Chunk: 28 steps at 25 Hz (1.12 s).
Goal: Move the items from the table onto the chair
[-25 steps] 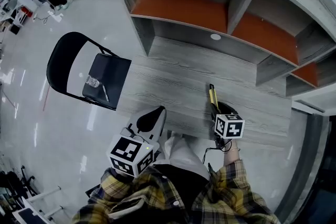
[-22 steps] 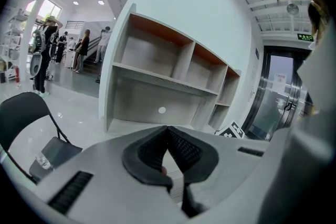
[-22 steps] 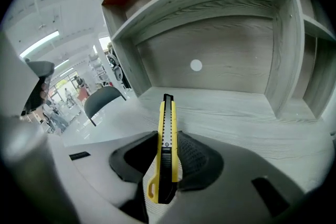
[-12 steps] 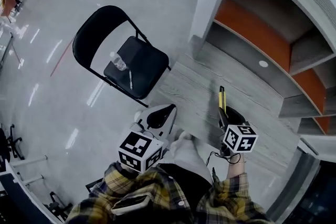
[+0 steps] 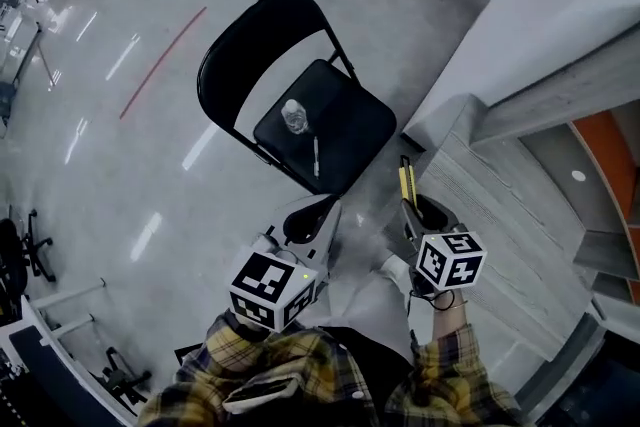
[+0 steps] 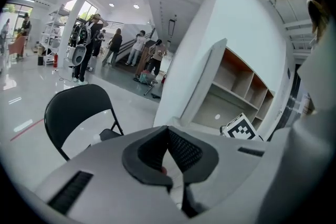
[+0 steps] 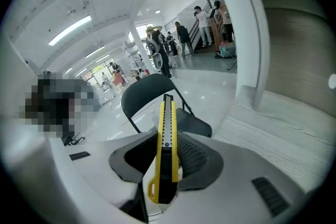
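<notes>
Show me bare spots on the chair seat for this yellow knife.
In the head view, the chair seat is bare on its half toward the table, right of the pen and the clear bottle: the widest patch. The seat corner above the bottle is free too, but smaller. Crowded: the left part, where bottle and pen lie close together.
</notes>
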Tool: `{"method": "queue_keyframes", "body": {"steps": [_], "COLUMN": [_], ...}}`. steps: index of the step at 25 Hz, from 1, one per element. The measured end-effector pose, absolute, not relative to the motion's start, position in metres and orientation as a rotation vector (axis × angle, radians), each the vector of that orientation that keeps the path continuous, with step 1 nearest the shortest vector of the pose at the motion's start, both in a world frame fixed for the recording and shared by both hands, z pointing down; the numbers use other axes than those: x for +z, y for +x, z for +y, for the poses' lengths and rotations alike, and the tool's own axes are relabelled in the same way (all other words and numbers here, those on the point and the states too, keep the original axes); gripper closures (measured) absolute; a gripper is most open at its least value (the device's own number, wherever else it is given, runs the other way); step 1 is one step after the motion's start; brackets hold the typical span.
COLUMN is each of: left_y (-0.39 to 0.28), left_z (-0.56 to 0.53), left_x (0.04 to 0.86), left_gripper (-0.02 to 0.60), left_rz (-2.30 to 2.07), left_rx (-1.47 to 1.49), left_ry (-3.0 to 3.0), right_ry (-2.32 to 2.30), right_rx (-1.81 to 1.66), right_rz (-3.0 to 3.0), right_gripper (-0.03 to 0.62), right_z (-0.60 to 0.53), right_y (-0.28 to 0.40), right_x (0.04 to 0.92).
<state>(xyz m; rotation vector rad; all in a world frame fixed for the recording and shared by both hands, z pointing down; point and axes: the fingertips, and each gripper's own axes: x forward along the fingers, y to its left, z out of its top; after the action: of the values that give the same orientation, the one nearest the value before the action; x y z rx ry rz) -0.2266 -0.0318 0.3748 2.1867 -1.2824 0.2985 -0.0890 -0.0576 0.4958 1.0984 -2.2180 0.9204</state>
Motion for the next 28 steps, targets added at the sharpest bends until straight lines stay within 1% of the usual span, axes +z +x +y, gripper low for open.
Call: {"method": "queue_keyframes", "body": {"steps": [6,11,15,18,21,28], "left_y": [-0.302,-0.323,-0.339,-0.347,-0.356,-0.364], "left_z": [-0.058,-0.077,-0.073,-0.073,-0.069,-0.080], "left_x": [0.425,0.469,0.516,0.552,0.586,0.637], "left_gripper": [0.578,0.578,0.578,0.578,0.578,0.578], "left_rz": [-1.244,-1.213,-1.181,-1.195,-1.191,-1.204], "left_rx": [0.336,0.346,0.408,0.394,0.441,0.427], "left_ry": [2.141,2.119,2.048,2.016,1.971,1.915], "right_ry": [1.016,1.010,1.012,1.023,1.042,1.052], "right_rx": [0.977,1.033,1.044,1.039,1.065,1.071], "right_rz": [-2.223,-2.168,-2.073,-1.987,-1.911,-1.806], "right_gripper": [0.467,0.467,0.467,0.467,0.467,0.467], "right_z": [-0.083,-0.104,-0.109,-0.119,-0.125,-0.120], "right_y": [-0.200,-0.245,-0.264,-0.266,-0.264,-0.265], "right_x": [0.538,0.603,0.681,0.744,0.797,0.868]}}
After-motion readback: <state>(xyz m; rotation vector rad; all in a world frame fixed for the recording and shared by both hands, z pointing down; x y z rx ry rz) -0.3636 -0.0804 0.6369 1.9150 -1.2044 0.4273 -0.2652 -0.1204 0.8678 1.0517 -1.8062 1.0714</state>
